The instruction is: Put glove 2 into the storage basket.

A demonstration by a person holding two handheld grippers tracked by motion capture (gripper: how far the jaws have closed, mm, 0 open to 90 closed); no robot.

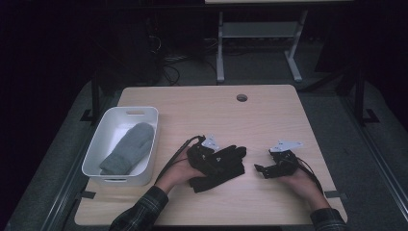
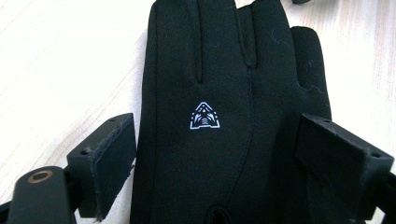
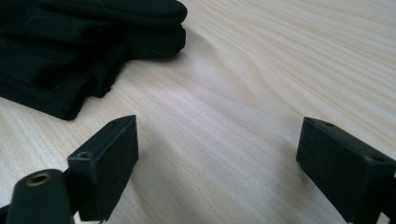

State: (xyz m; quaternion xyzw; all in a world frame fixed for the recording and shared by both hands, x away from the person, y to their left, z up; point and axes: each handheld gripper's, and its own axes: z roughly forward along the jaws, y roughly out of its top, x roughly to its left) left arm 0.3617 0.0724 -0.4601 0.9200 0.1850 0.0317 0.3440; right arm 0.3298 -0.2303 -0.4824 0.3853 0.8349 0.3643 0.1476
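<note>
My left gripper (image 2: 215,154) is released, jaws straddling the flat black fabric glove (image 2: 224,93) on the pale wooden table (image 1: 269,115), its fingers pointing straight ahead. My right gripper (image 3: 219,158), empty, sits beside it.

Black glove (image 2: 205,116), smooth matt cloth, grey mitten (image 1: 129,148), fuzzy knit, bin (image 1: 96,149), glossy white plastic, table (image 1: 269,115), pale matt wood grain

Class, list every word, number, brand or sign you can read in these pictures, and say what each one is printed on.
No readable words or numbers anywhere.
One sign only: a small white triangular emblem with no letters, printed on the back of the black glove, also seen as a white speck in the high view.
</note>
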